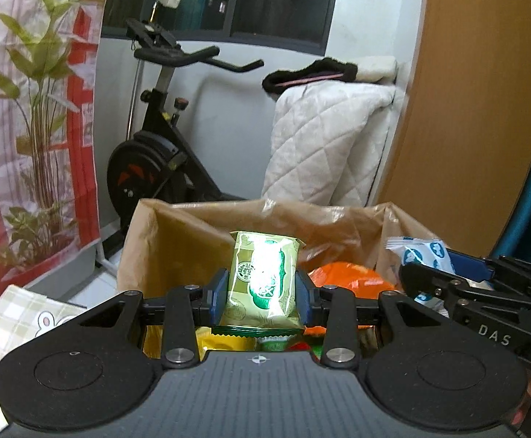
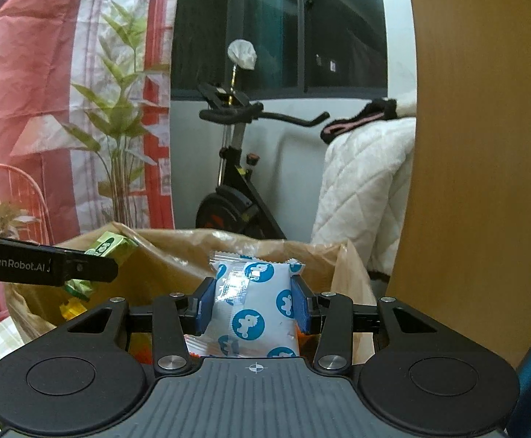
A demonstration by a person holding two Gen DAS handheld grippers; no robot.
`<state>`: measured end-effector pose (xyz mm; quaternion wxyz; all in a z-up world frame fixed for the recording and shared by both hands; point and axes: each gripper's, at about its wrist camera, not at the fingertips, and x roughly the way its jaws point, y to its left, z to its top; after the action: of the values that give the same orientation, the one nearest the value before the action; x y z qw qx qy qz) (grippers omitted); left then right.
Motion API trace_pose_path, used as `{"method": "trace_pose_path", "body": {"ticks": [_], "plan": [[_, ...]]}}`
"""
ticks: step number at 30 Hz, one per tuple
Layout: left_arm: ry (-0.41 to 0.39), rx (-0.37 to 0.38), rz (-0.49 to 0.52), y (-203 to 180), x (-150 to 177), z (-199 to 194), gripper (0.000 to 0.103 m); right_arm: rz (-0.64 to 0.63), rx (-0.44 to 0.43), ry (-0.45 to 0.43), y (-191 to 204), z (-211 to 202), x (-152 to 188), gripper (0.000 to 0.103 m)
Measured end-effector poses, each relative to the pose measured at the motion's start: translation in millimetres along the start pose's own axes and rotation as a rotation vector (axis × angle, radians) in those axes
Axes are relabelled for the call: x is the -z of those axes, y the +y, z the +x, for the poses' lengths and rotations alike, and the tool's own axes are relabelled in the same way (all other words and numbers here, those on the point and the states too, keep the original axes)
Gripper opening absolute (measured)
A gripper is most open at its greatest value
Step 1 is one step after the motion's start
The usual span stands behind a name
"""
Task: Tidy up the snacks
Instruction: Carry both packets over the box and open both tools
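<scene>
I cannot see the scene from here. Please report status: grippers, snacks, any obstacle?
Left gripper shut on green snack packet. Right gripper shut on white-and-blue snack packet. Both over the open brown bag. Nothing in the way.

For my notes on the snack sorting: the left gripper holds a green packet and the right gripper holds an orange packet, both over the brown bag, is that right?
Not quite: the right gripper holds a white packet with blue circles, not an orange one, as the right wrist view shows. The left gripper does hold the green packet, both over the brown bag.
</scene>
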<state>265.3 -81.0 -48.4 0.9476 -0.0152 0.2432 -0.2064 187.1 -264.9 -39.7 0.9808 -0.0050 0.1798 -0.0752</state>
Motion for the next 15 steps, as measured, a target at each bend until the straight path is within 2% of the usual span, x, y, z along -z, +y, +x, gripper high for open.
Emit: {"method": "trace_pose_path", "body": {"ticks": [2, 4, 6, 7, 15], "plan": [[0.004, 0.001, 0.008, 1.1, 1.9, -0.4, 0.041, 0.011, 0.000, 0.016, -2.1, 1.5, 4.1, 0.041], [0.002, 0.011, 0.016, 0.6, 4.2, -2.1, 0.046, 0.025, 0.002, 0.024, -3.5, 0.6, 7.6, 0.043], [-0.001, 0.022, 0.018, 2.1, 5.4, -4.8, 0.063, 0.037, 0.008, 0.017, -3.5, -3.3, 9.1, 0.055], [-0.007, 0.022, 0.018, 3.0, 5.9, -7.7, 0.064, 0.041, 0.008, 0.011, -3.0, -5.3, 8.9, 0.062], [-0.020, 0.024, 0.049, 4.1, 6.5, -45.4, 0.066, 0.052, -0.050, -0.015, -0.9, -47.5, 4.7, 0.062]]}}
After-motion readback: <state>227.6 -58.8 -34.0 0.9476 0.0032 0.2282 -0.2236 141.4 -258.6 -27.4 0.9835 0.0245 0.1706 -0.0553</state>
